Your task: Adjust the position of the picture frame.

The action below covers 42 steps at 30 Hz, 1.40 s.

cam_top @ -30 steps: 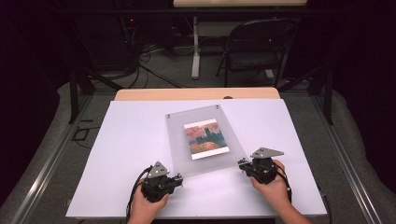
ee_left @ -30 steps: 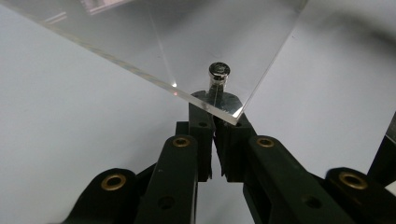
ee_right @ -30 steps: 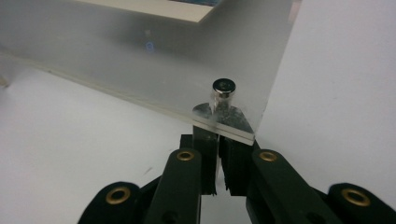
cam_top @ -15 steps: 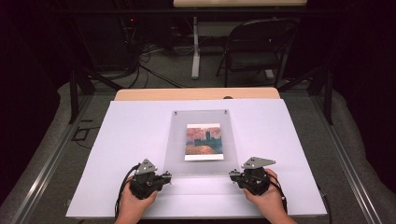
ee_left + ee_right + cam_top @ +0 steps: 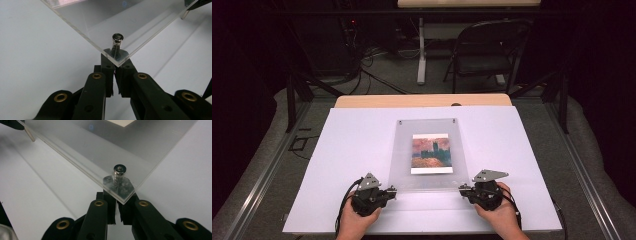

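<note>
The clear frame (image 5: 427,155) with its picture (image 5: 431,153) lies on the white table (image 5: 352,145), near corners pinched by the left gripper (image 5: 113,62) and right gripper (image 5: 117,192), both clamped on it. Uneven lifting (one corner first) could twist it free.

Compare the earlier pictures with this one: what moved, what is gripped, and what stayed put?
The acrylic frame, earlier skewed on the table, has been turned square and drawn toward the person. The left gripper and right gripper have pulled back with it, jaws shut on its near corners. The white table and chair stayed put.
</note>
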Each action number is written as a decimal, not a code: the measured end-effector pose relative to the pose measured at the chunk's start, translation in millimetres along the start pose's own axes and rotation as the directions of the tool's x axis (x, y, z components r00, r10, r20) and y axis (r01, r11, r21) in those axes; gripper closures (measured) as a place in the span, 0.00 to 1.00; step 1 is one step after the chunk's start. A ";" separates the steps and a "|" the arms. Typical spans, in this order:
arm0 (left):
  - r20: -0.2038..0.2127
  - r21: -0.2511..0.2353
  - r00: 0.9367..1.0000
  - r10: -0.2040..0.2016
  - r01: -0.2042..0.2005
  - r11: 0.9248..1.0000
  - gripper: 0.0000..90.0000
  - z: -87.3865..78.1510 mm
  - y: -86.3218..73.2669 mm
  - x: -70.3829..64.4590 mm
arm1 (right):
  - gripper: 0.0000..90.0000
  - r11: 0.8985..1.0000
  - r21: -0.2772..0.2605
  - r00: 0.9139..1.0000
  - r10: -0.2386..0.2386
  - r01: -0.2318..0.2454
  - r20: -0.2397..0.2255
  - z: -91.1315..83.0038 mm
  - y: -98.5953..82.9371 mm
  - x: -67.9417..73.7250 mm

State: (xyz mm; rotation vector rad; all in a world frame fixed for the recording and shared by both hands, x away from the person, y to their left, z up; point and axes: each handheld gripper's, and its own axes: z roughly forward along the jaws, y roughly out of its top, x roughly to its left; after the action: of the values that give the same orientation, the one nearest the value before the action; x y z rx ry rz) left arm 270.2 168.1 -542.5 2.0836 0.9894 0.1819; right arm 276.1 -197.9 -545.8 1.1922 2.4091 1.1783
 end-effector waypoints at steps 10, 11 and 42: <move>0.009 -0.003 1.000 -0.022 0.022 1.000 0.94 0.8 0.5 1.2 | 0.95 1.000 -0.001 1.000 0.001 -0.001 0.002 0.8 -0.9 -0.9; 0.010 -0.003 1.000 -0.025 0.025 1.000 0.94 1.0 0.9 1.4 | 0.95 1.000 -0.001 1.000 0.001 -0.001 0.002 0.9 -0.8 -0.9; -0.044 -0.035 0.996 -0.078 0.076 0.996 0.94 25.2 32.1 33.2 | 0.95 0.999 -0.035 0.998 0.040 -0.039 0.047 29.3 28.6 -32.4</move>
State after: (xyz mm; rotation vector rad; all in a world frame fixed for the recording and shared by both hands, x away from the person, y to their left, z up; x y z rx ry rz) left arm 322.7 164.3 -542.7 2.0151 1.0853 0.2058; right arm 328.1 -195.2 -549.1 1.2485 2.3326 1.1835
